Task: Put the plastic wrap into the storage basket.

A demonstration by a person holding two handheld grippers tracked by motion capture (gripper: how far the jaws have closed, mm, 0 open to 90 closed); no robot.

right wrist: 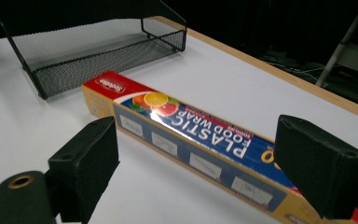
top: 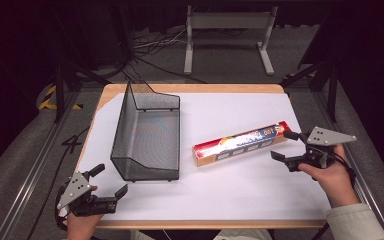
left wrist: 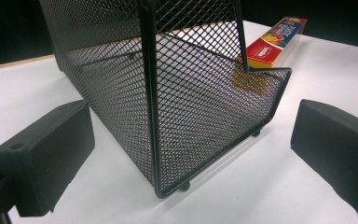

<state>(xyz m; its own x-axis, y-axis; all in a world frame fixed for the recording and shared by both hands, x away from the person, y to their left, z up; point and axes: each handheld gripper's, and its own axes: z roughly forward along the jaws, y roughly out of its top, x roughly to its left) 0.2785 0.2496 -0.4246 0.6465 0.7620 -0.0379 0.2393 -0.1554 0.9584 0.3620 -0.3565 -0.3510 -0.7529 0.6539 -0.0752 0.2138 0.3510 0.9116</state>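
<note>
A black wire-mesh basket (top: pixel 145 135) stands on the left half of the white sheet, its tall end at the back. To its right lies a long plastic food wrap box (top: pixel 240 144), slanting up to the right. My right gripper (top: pixel 281 145) is open at the box's right end. In the right gripper view its jaws straddle the box (right wrist: pixel 191 126) without touching it, and the basket (right wrist: pixel 98 51) sits farther off. My left gripper (top: pixel 112 179) is open near the front left corner, empty. Its view faces the basket's near corner (left wrist: pixel 191 93), with the box (left wrist: pixel 275 44) beyond.
A white sheet (top: pixel 240 195) covers most of the wooden table (top: pixel 195 88). Behind the table stand a grey metal frame (top: pixel 227 35) and loose cables (top: pixel 150 47) on the floor. Metal rails (top: pixel 30 175) run along both sides.
</note>
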